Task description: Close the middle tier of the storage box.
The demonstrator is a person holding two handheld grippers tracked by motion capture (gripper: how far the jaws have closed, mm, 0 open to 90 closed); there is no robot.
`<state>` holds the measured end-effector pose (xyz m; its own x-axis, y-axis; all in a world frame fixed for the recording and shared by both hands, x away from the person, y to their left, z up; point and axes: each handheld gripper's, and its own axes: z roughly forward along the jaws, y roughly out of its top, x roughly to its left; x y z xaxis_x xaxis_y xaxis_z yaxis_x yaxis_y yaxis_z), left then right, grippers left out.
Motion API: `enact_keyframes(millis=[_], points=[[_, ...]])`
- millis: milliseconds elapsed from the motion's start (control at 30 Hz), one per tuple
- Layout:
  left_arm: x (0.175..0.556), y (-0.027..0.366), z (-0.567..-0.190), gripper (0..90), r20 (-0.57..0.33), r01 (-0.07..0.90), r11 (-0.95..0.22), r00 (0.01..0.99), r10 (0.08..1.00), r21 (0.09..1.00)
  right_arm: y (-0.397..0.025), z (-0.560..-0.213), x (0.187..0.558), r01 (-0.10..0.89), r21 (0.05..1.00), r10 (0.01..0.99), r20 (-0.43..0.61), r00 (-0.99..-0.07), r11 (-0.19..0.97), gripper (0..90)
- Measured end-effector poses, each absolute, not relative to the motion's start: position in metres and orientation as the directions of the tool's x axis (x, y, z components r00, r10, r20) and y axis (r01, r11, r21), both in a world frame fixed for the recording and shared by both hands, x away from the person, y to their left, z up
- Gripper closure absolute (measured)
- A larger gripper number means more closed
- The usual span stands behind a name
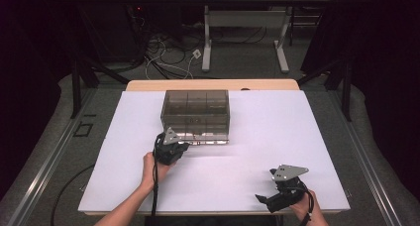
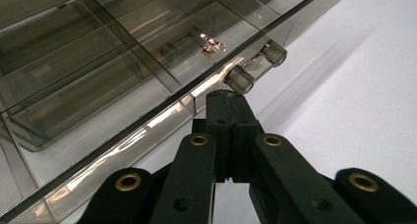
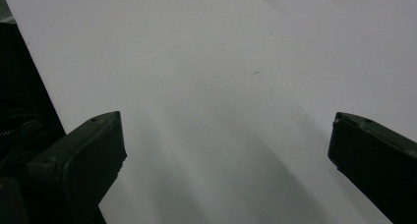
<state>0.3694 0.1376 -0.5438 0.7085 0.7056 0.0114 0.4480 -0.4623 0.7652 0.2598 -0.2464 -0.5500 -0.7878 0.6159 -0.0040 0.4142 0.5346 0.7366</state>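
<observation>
Left tongs [image 2: 227,98] closed at the box [image 1: 195,112] edge.

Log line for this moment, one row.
left gripper: shut, tips at clear handle of smoky transparent compartment box | right gripper: open, over white tabletop

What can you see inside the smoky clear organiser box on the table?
The organiser box is split into compartments by dividers. One compartment holds a small gold-coloured metal piece; the others look empty. The left claw, shut, sits at its front edge near the handle.
</observation>
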Motion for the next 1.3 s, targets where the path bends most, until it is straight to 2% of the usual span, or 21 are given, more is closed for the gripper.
enact_keyframes(millis=[600, 800, 1300], points=[[0.3703, 0.1381, -0.5421, 90.0, 0.021, 0.424, -0.442, 0.702, 0.712, 0.790, -0.2469, -0.5498, 0.2603, 0.417, 0.732, 0.616, -0.004, -0.788, 0.539, 0.2], [0.3721, 0.1399, -0.5431, 90.0, -0.002, 0.430, -0.412, 0.695, 0.719, 0.803, -0.2462, -0.5500, 0.2602, 0.414, 0.737, 0.615, -0.002, -0.789, 0.534, 0.2], [0.3780, 0.1398, -0.5451, 90.0, 0.018, 0.404, -0.393, 0.678, 0.735, 0.826, -0.2460, -0.5504, 0.2596, 0.421, 0.732, 0.615, 0.004, -0.789, 0.535, 0.2]])
